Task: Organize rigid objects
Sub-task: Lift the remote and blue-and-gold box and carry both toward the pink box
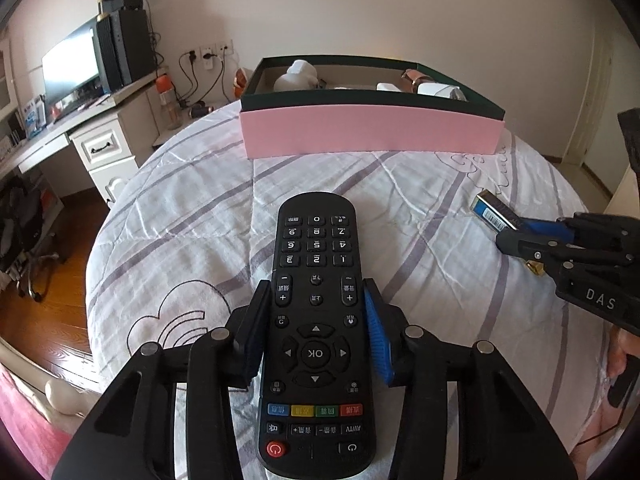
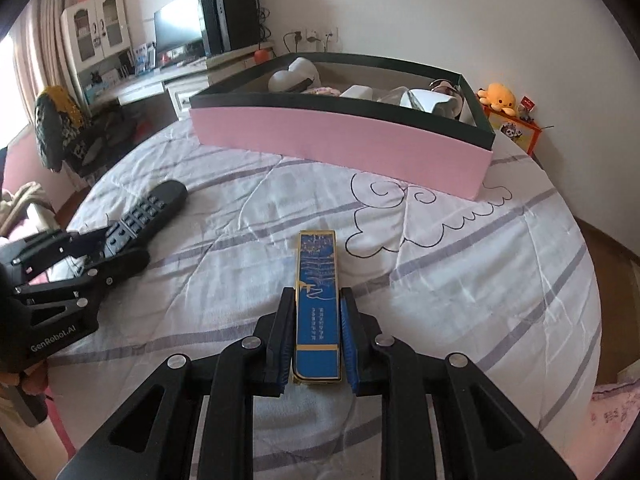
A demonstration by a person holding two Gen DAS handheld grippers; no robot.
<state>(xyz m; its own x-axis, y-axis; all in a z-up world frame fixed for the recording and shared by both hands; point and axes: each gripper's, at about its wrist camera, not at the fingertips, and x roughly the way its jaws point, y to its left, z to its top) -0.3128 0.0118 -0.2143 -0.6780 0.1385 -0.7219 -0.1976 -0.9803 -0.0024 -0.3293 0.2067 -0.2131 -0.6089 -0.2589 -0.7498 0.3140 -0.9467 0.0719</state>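
Observation:
My left gripper [image 1: 316, 300] is shut on a black remote control [image 1: 316, 264], its pads against the remote's two long sides, over the bed. The remote also shows in the right wrist view [image 2: 148, 212]. My right gripper [image 2: 318, 300] is shut on a slim blue box with gold trim [image 2: 318, 280], which points away from me. That box shows in the left wrist view [image 1: 494, 212] at the right. A pink box with a dark green rim [image 1: 372, 134] stands at the far side of the bed [image 2: 460, 264]; it holds several white and pale objects.
A desk with a monitor [image 1: 70, 68] and a black computer tower [image 1: 128, 46] stands at the left beyond the bed. A chair with dark clothes [image 2: 60, 128] is at the left. A yellow plush toy [image 2: 498, 98] sits at the back right.

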